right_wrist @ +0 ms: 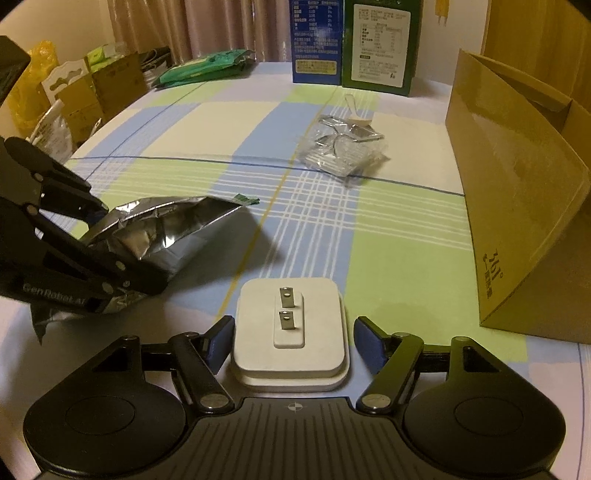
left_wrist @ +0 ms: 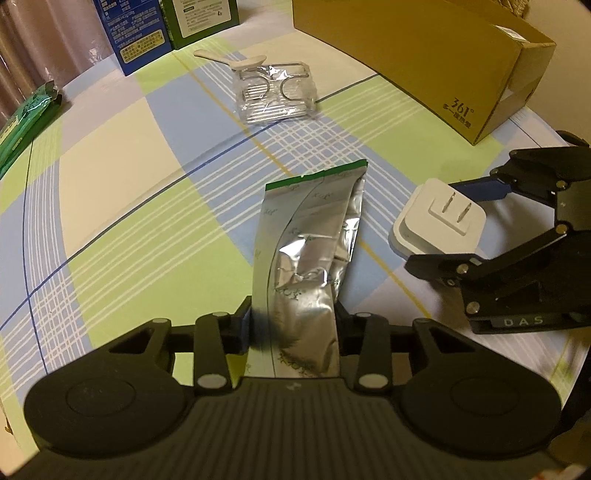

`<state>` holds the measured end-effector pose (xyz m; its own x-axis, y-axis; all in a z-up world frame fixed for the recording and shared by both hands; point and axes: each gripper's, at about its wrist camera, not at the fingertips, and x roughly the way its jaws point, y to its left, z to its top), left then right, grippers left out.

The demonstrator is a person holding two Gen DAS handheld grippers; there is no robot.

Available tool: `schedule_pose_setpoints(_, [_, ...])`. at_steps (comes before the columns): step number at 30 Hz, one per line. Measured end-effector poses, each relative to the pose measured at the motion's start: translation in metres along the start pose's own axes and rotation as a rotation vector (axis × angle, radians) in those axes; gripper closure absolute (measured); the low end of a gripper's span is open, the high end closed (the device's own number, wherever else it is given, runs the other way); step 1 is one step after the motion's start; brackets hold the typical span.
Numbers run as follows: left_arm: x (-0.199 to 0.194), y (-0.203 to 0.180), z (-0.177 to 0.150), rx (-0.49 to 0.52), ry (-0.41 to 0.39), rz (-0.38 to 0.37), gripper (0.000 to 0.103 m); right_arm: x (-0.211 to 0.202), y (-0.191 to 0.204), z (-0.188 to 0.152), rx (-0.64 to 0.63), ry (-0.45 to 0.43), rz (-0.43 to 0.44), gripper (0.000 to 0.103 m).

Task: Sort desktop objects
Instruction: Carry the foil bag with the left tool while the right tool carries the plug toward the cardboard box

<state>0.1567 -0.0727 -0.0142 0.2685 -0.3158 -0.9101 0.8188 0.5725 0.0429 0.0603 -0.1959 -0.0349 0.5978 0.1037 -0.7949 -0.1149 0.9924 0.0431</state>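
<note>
While L gripper (left_wrist: 293, 325) pinching foil pouch (left_wrist: 310, 251)

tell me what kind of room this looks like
Probably a home, not a lab: a table under a checked green-and-blue cloth, pinkish curtains behind it, and open cardboard boxes of household clutter beside the table.

We see a checked tablecloth (right_wrist: 221, 122) in dim warm light, pinkish curtains (right_wrist: 162, 26) behind, and what may be stacked cartons (right_wrist: 110, 77) alongside.
</note>
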Motion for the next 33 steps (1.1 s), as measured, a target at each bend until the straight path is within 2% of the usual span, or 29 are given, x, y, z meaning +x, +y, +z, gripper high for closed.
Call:
schedule_pose_setpoints(3, [0.0, -0.001, -0.001, 0.004, -0.001, 0.001, 0.068, 0.0, 0.003, -0.001, -0.008, -0.01, -0.018, 0.041])
schedule_pose_setpoints(14, [-0.009, -0.001, -0.001, -0.025, -0.031, -0.009, 0.069, -0.011, 0.001, 0.007, 0.008, -0.064, -0.039, 0.042])
schedule_pose_setpoints(24, [-0.024, -0.018, -0.007, -0.038, -0.054, 0.001, 0.069, -0.034, -0.001, 0.01, 0.015, -0.114, -0.039, 0.041])
schedule_pose_setpoints(33, [-0.048, -0.04, -0.022, -0.158, -0.089, 0.006, 0.069, -0.061, -0.002, -0.008, 0.051, -0.118, -0.05, 0.041])
